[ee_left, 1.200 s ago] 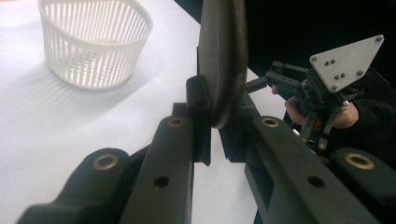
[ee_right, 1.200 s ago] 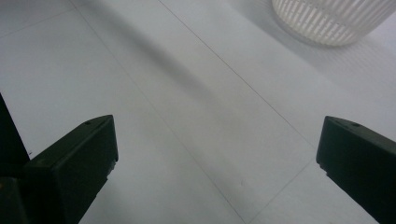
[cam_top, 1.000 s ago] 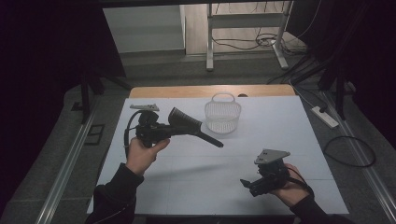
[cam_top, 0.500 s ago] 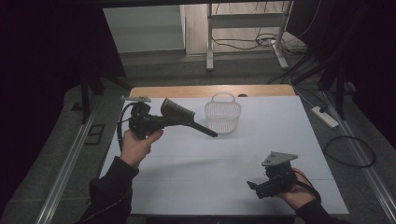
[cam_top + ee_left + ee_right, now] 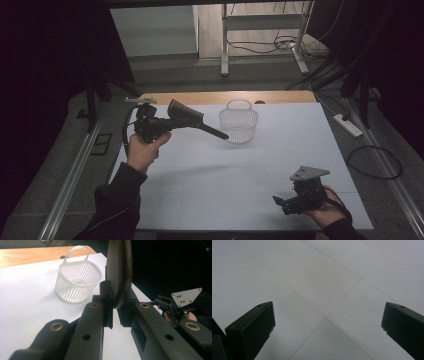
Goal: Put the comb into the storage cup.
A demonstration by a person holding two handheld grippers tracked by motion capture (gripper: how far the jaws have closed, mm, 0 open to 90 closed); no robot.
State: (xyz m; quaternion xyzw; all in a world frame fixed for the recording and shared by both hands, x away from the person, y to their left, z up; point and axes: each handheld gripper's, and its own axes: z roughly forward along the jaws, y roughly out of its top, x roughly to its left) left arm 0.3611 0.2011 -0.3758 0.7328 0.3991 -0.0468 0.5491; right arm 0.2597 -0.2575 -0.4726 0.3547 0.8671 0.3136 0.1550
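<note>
Black brush (image 5: 192,119), clamped in the left gripper (image 5: 159,125) at frame left-centre beside the white basket (image 5: 239,122); right gripper (image 5: 285,204), jaws spread, held at lower right over bare table (image 5: 210,190); bristles indistinct.

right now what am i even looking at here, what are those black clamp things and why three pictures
These are three cameras on one moment. The high view looks down on a white table where a person works with a handheld two-jaw gripper in each hand. The other two cameras ride on the grippers and look along their black jaws.

The left gripper is held up above the table, shut on a dark hairbrush; the left gripper view shows the brush edge-on between the jaws. A white slatted basket with a handle stands on the table beyond it.

The right gripper rests low near the table's front edge, jaws open, holding nothing; its own view looks at bare tabletop.
</note>
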